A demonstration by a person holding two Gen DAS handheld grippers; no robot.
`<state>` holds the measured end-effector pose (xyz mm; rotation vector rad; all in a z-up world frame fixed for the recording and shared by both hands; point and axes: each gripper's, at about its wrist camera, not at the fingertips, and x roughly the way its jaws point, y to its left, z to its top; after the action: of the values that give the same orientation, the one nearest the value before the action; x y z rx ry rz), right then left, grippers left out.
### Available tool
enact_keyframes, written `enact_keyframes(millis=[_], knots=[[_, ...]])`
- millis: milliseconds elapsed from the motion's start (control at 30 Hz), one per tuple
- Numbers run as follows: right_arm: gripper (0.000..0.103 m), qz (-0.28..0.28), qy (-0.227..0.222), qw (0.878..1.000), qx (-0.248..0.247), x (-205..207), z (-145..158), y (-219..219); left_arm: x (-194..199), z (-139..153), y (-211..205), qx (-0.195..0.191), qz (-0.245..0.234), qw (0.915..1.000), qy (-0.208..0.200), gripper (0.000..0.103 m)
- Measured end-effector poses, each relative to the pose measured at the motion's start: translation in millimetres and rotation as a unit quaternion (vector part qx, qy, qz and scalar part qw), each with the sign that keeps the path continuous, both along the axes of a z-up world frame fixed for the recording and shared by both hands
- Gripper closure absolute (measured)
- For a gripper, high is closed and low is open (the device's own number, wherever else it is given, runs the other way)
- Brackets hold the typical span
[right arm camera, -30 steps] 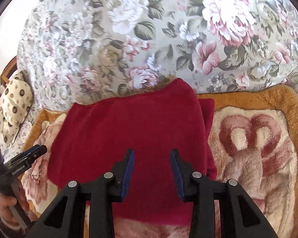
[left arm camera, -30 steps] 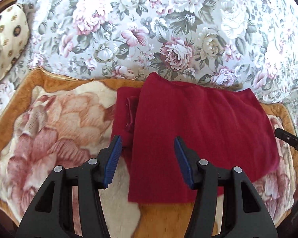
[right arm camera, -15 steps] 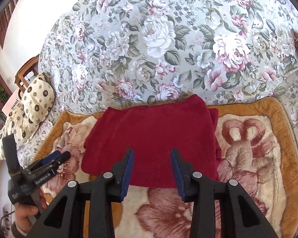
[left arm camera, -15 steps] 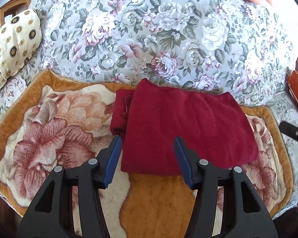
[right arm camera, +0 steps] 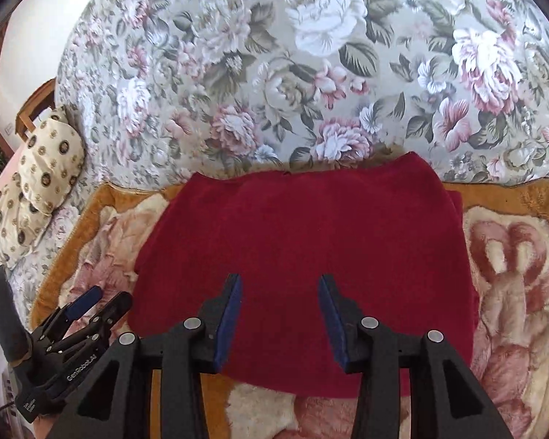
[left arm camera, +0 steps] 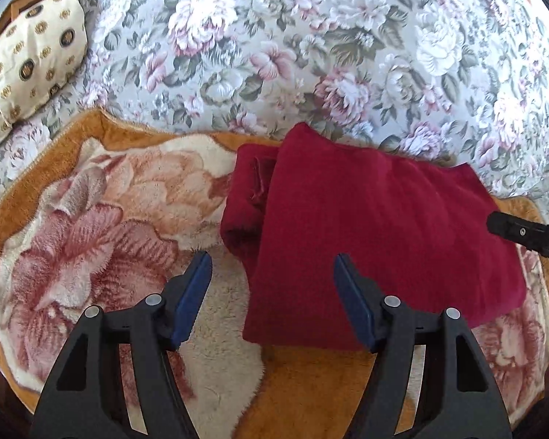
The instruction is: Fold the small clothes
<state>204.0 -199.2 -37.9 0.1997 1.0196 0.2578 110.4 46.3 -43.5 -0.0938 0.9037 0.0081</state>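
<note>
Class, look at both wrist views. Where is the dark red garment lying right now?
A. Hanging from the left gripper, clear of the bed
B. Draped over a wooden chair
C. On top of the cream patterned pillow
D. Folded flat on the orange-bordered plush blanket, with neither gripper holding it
D: the dark red garment lies folded flat on the plush blanket, and no gripper pad presses on it.

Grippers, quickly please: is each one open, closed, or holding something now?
Left gripper: open and opening, nothing gripped, over the red garment's corner.
Right gripper: open and opening, holding nothing, above the garment.
</note>
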Motion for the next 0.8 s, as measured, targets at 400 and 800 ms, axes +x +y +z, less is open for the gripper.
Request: enact_keyframes(millis=[400,800], knots=[[0.061,-0.034,0.057,0.998,-0.02,45,-66,-24,20,-33,7,-0.028,0.015,0.9983,0.048,0.034],[0.06,-0.021,0.04,0.999,-0.017,59,-50,-12,21,-36,14,-0.046,0.021,0.9973,0.053,0.034]])
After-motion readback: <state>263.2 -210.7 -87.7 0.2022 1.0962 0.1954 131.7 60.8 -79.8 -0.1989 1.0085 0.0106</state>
